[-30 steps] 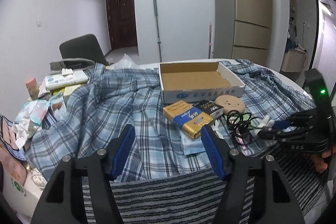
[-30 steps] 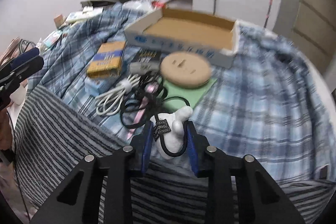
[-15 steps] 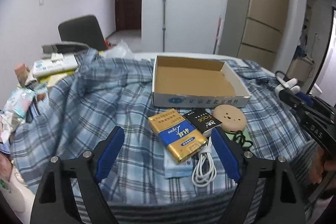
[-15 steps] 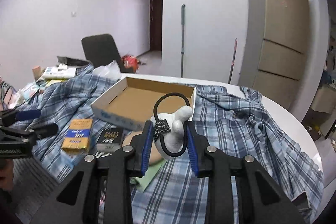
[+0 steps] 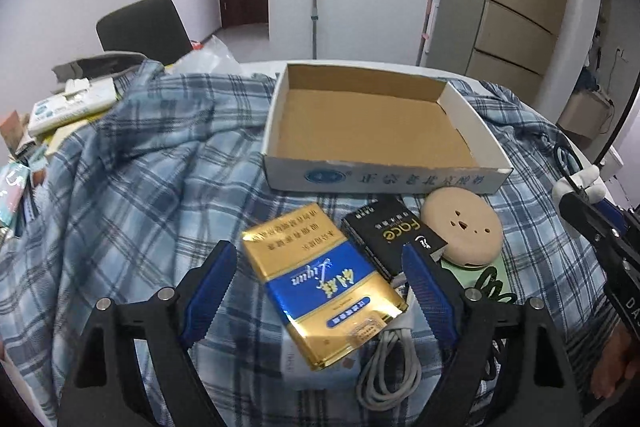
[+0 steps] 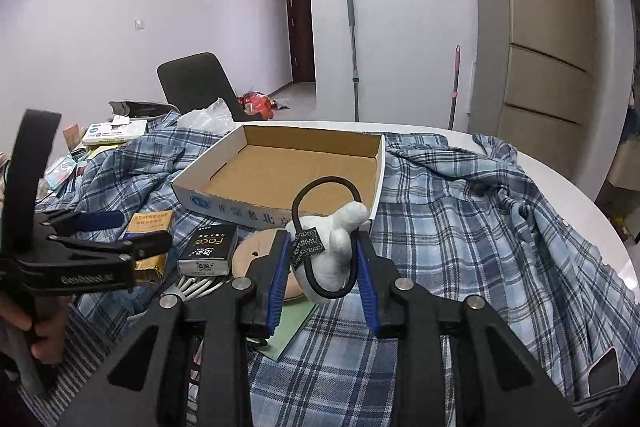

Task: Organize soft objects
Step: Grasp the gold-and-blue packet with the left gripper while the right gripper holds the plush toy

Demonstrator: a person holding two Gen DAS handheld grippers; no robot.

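Observation:
My right gripper [image 6: 322, 251] is shut on a small white plush toy [image 6: 340, 255] with a black elastic loop, held above the table just in front of the open cardboard box [image 6: 224, 203]. The left wrist view shows the same toy [image 5: 576, 183] at the far right. My left gripper [image 5: 316, 267] is open wide, low over the blue plaid shirt [image 5: 140, 187]. A gold and blue pack [image 5: 320, 279] lies between its fingers without touching the pads. The box [image 5: 380, 179] has nothing inside.
Beside the gold pack lie a black pack [image 5: 384, 239], a round beige disc [image 5: 464, 231], a coiled white cable [image 5: 390, 363] and a green sheet [image 6: 292, 327]. Boxes and packets crowd the table's left edge [image 5: 68, 103]. A chair [image 6: 192, 83] and a fridge [image 6: 552, 39] stand beyond.
My left gripper moved forward over the shirt toward the packs and its jaws widened. My right gripper lifted the plush toy off the table and tilted up toward the box.

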